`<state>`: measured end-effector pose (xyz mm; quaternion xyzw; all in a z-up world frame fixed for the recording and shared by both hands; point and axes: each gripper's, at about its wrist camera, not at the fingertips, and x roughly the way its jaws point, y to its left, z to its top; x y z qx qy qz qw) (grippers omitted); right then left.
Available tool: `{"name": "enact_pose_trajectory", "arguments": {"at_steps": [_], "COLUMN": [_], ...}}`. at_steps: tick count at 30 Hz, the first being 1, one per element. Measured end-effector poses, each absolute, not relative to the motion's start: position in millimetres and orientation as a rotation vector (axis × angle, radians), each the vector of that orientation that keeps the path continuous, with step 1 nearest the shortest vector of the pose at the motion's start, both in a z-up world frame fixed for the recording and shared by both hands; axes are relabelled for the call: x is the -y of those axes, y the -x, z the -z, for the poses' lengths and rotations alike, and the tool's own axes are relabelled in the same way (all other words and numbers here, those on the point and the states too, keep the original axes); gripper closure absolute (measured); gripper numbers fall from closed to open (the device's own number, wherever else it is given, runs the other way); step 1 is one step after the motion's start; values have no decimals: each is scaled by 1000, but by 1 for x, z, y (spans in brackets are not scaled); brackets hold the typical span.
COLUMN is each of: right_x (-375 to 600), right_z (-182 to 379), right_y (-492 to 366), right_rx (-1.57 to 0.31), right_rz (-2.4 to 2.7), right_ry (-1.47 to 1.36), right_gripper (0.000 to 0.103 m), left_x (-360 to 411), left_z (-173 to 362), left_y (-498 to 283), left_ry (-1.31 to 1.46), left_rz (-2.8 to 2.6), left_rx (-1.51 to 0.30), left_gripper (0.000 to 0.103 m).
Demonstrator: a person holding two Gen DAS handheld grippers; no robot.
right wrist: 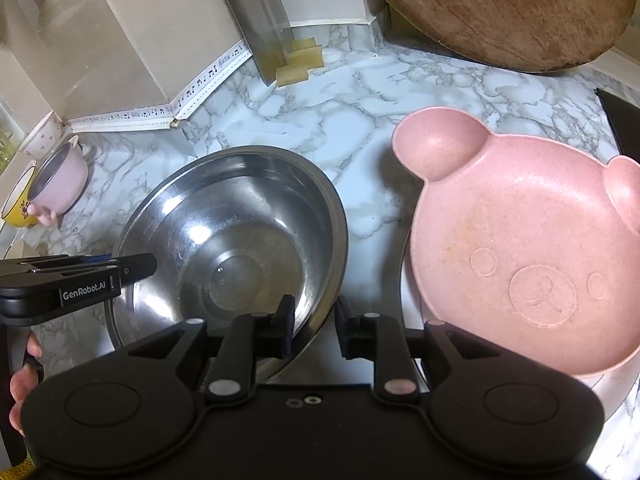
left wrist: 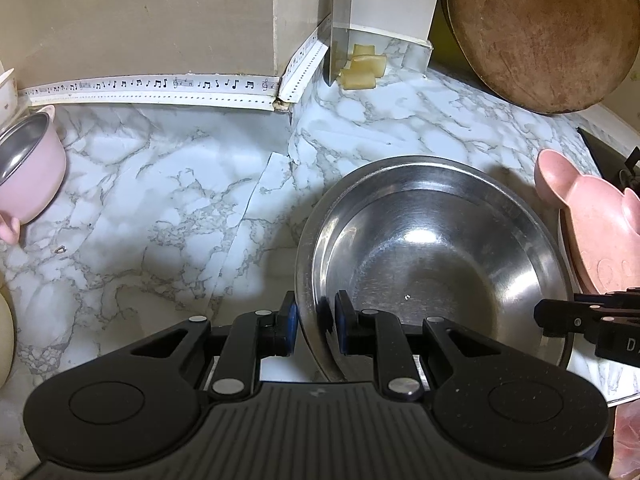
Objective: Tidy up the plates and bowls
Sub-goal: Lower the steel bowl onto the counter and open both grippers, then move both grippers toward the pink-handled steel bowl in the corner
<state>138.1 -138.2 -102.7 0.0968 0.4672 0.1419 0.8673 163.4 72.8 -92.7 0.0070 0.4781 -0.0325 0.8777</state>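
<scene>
Both the left gripper [left wrist: 313, 322] and right gripper [right wrist: 313, 326] are straddling the steel bowl's [left wrist: 432, 248] rim at the frame bottom, jaws parted, probably needing to close before lifting.

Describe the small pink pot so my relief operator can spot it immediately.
Start at the big steel bowl mid-counter and look far left toward the music-note trim. The small pink pot lies tipped there against a yellow cup. It alone pairs a pink outside with a shiny metal inside.
</scene>
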Motion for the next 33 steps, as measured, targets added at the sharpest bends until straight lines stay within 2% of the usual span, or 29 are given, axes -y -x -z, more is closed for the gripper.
{"name": "enact_pose_trajectory", "arguments": {"at_steps": [14, 16, 18, 20, 27, 33], "right_x": [143, 140, 137, 133, 113, 90], "right_z": [75, 69, 63, 57, 36, 17], "right_y": [-122, -119, -116, -112, -101, -100], "right_rx": [-895, -879, -864, -848, -797, -753], "right_rz": [-300, -313, -328, -344, -412, -459], "right_ry": [-166, -157, -151, -142, -111, -74], "right_gripper": [57, 55, 53, 52, 37, 19], "left_x": [-83, -86, -89, -92, -106, -126], "left_z": [77, 72, 66, 58, 34, 19], "left_y": [-148, -144, -139, -133, -120, -111], "left_ry": [-7, 3, 10, 11, 29, 31], "left_rz": [101, 107, 110, 104, 94, 57], "left_rx": [-947, -932, -906, -869, -811, -780], "left_gripper": [83, 75, 62, 43, 41, 28]}}
